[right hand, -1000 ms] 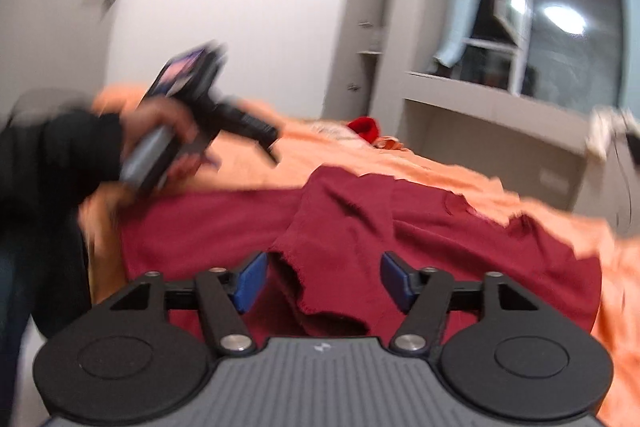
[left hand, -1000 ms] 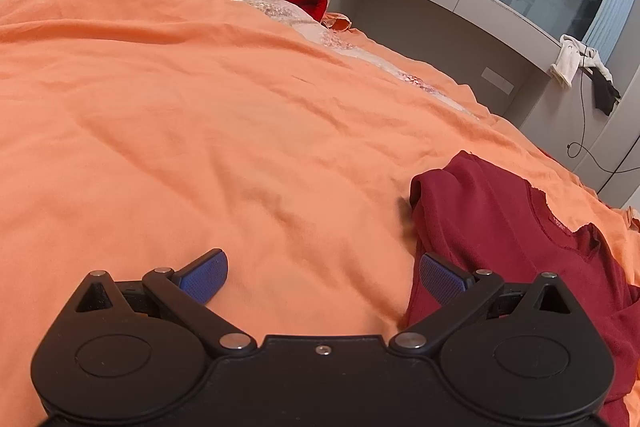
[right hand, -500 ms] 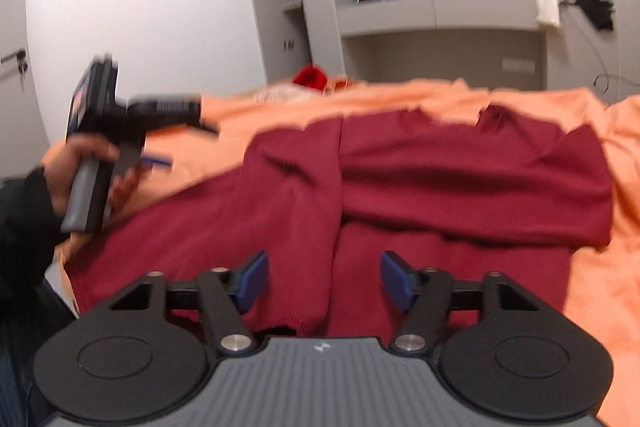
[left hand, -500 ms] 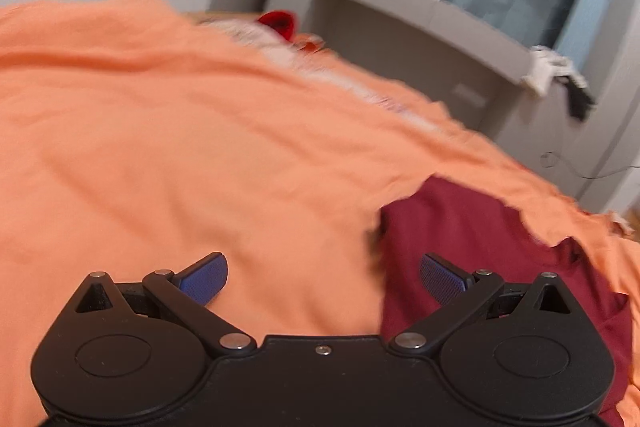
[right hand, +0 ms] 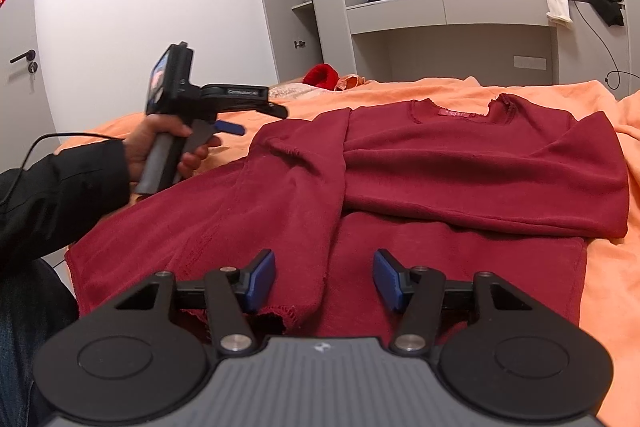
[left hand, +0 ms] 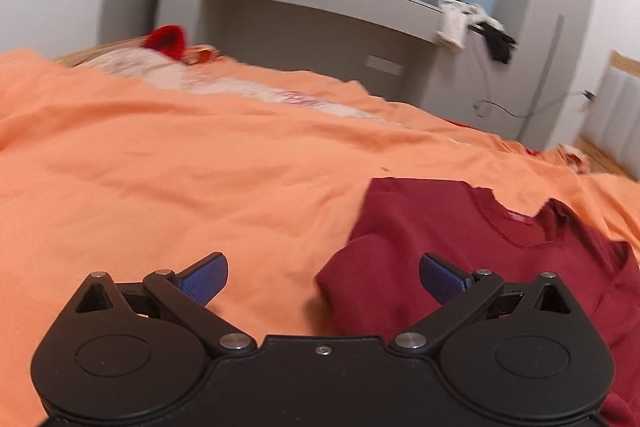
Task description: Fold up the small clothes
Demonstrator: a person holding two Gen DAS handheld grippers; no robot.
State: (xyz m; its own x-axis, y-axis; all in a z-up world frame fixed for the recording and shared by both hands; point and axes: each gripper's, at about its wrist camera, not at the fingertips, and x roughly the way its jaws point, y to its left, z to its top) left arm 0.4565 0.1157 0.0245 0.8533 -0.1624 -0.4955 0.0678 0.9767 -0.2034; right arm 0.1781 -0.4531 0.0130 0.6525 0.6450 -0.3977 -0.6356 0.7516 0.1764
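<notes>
A: Where was free room on the bed point(left hand: 168, 163)?

B: Whole left side of the orange cover lay bare, from the left tool point(left hand: 322, 273) out to the pillow point(left hand: 132, 65) at the far end. Nothing stood in the way there.

A: And on the right?

B: The maroon sweater point(right hand: 460, 163) took up the middle, sleeves folded across the body. A bare orange strip ran along its right edge, w/ more beyond the collar.

A: Any obstacles for the right tool point(right hand: 324, 281)?

B: A sleeve cuff point(right hand: 296, 291) lay between its blue pads, not pinched. The left hand point(right hand: 160, 147) and its tool hung just beside the sweater's left shoulder, blocking that side. The grey shelf unit point(right hand: 452, 39) closed off the far end of the bed.
</notes>
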